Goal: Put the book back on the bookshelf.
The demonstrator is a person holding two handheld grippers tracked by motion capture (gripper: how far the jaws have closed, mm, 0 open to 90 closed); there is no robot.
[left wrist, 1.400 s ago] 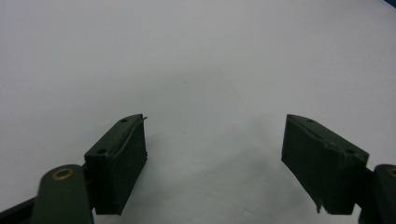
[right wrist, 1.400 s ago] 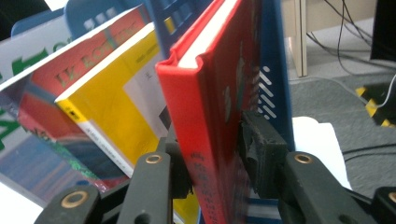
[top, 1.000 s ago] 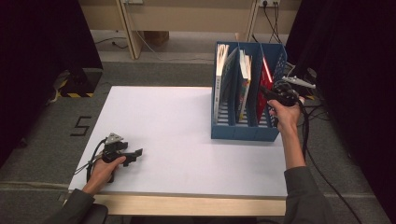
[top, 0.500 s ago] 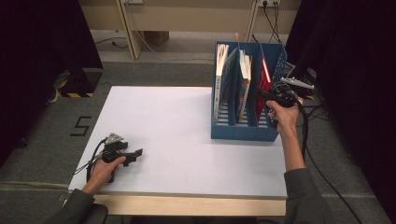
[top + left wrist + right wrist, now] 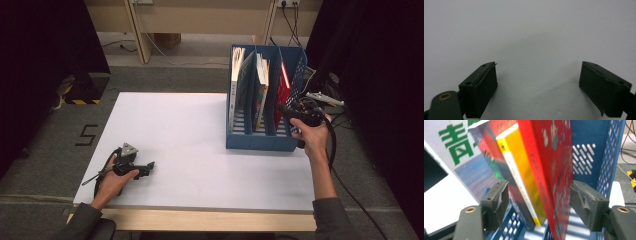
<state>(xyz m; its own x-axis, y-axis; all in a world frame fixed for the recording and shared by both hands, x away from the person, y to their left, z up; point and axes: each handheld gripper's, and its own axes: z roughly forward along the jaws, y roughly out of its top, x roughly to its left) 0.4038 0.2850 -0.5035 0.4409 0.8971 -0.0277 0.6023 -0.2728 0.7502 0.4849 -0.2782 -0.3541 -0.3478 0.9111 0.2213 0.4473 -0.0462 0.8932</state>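
R hand (image 5: pixel 312 137) level at blue rack (image 5: pixel 260 142); jaws just opened off red book (image 5: pixel 554 170).

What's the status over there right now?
Left gripper open, resting on the table. Right gripper jaws just opened, red book between them in the blue file rack. Nothing blocking.

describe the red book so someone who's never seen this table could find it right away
On the white table stands a blue file rack at the right side. The red book stands upright in its rightmost slot, next to the perforated outer wall, just ahead of the right gripper. It is the rack's one plainly red book; the other slots hold books with pale or mixed-colour covers.
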